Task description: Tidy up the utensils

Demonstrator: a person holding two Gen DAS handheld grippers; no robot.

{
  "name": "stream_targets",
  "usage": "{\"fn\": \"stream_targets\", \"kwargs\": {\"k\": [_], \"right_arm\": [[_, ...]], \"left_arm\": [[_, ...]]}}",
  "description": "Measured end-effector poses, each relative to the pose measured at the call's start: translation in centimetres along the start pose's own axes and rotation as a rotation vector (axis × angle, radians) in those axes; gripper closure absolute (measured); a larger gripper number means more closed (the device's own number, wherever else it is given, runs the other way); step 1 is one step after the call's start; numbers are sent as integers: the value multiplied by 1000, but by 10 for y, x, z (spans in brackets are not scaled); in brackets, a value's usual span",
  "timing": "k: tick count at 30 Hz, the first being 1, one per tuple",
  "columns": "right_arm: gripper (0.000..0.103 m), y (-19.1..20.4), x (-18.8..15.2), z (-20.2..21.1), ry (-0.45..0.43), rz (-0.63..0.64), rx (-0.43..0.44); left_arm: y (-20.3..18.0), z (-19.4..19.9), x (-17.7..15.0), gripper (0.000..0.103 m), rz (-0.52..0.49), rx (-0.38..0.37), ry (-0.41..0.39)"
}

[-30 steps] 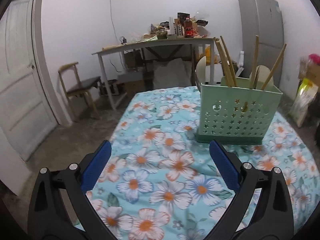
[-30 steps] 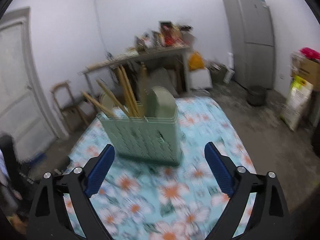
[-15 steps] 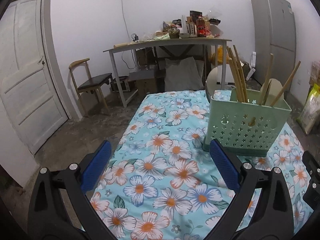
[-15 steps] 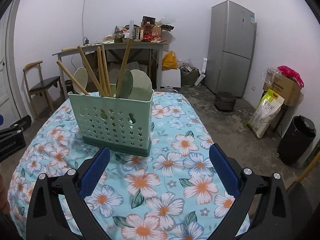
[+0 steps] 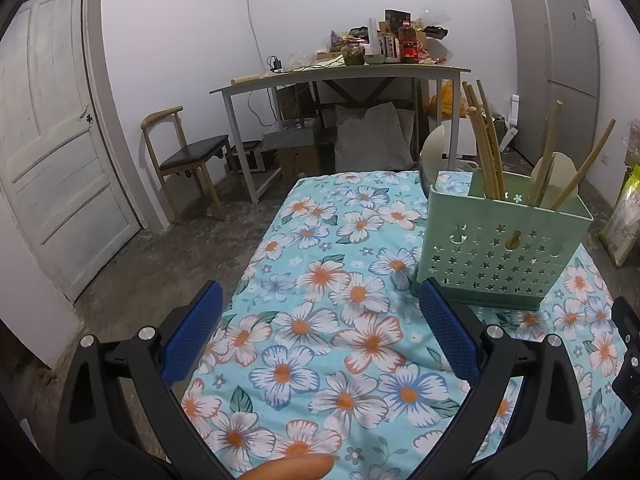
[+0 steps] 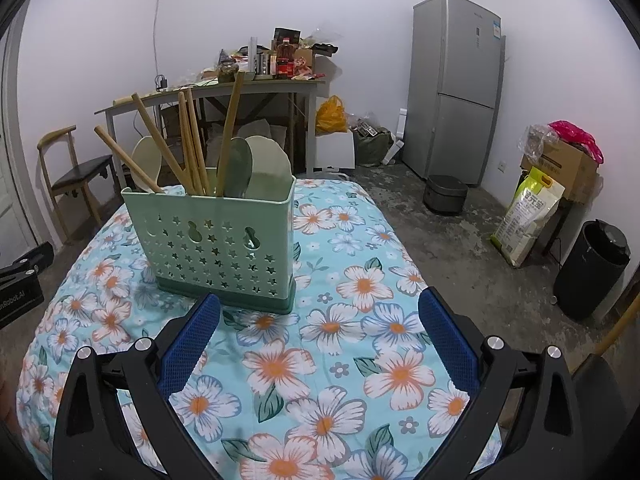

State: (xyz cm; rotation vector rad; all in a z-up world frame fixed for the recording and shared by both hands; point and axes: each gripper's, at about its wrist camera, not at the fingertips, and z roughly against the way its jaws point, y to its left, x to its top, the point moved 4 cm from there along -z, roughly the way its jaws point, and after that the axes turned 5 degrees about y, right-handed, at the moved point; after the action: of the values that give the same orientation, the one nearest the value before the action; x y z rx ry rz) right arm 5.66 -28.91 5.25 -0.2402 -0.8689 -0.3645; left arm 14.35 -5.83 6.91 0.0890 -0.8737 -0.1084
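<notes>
A pale green perforated utensil holder stands on the floral tablecloth. Several wooden chopsticks and spoons with green and cream bowls stand inside it. My left gripper is open over the cloth, left of and nearer than the holder, with nothing between its blue pads. My right gripper is open too, just in front of the holder and to its right, empty. A fingertip shows at the bottom of the left wrist view.
Behind the table stand a cluttered desk, a wooden chair, a door and a grey fridge. A black bin, a rice sack and a cooker pot sit on the concrete floor at right.
Both wrist views swung and settled: the holder slid rightward in the left view and leftward in the right view. The right view's blur has cleared. Both grippers stay open and empty.
</notes>
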Motion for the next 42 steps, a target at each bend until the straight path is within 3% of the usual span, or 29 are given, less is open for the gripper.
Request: {"fn": "stream_targets", "kwargs": {"k": [17,42], "right_arm": [[6,0,1,-3,8,-2,-1],[6,-3,3,-1,3,-1,-2]], "left_arm": [[3,-12,-6,8,6,-1,56],[3,-12,-6,8,3,2,54]]}}
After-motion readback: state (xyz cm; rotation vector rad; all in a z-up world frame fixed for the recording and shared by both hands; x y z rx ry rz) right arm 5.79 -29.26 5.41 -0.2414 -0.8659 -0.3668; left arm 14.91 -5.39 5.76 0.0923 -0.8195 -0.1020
